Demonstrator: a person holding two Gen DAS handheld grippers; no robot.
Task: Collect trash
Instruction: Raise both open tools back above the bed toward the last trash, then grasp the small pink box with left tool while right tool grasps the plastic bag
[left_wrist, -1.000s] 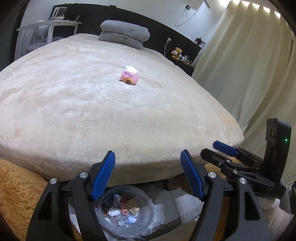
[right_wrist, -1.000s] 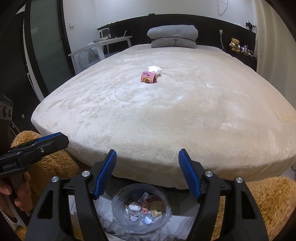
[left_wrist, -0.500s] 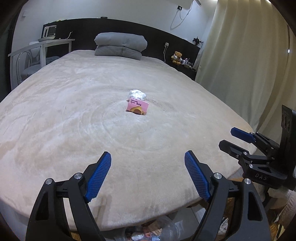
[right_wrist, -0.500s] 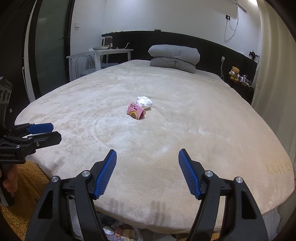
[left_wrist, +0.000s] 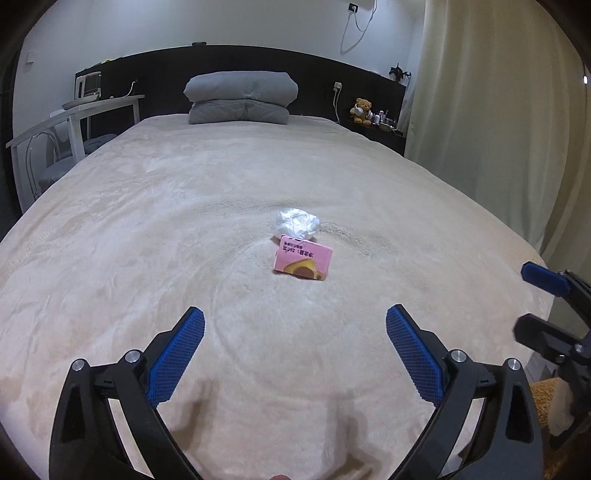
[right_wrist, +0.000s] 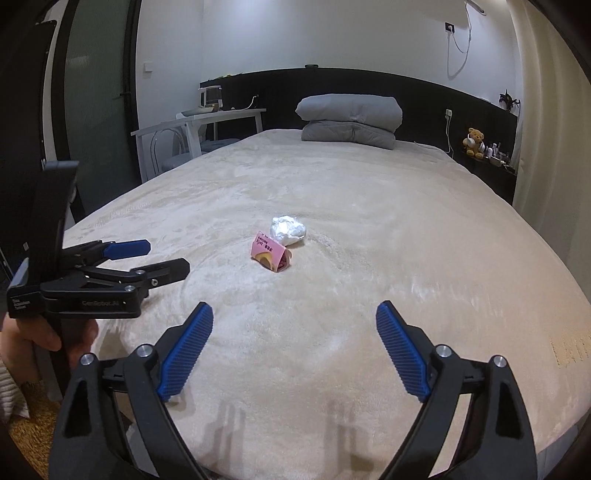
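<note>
A pink snack wrapper (left_wrist: 303, 262) (right_wrist: 270, 255) lies in the middle of the beige bed (left_wrist: 147, 229) (right_wrist: 406, 236), with a crumpled white tissue (left_wrist: 297, 223) (right_wrist: 288, 229) touching its far side. My left gripper (left_wrist: 295, 325) (right_wrist: 155, 254) hovers over the bed's near part, short of the wrapper; its jaws are opening and nothing is between them. My right gripper (right_wrist: 294, 321) (left_wrist: 535, 306) hangs to its right, a little further back, jaws also opening and empty. A hand (right_wrist: 44, 332) grips the left tool's handle.
A folded grey quilt (left_wrist: 241, 98) lies at the headboard. A white desk and chair (left_wrist: 74, 122) stand left of the bed, a curtain (left_wrist: 498, 110) on the right. A teddy bear (left_wrist: 362, 110) sits on the right side shelf. Orange rug (right_wrist: 29, 435) borders the bed's foot.
Both grippers rose from above a clear trash bowl below the bed's foot and moved forward over the bed toward the wrapper. Both jaws spread wider. The bowl is out of view.
</note>
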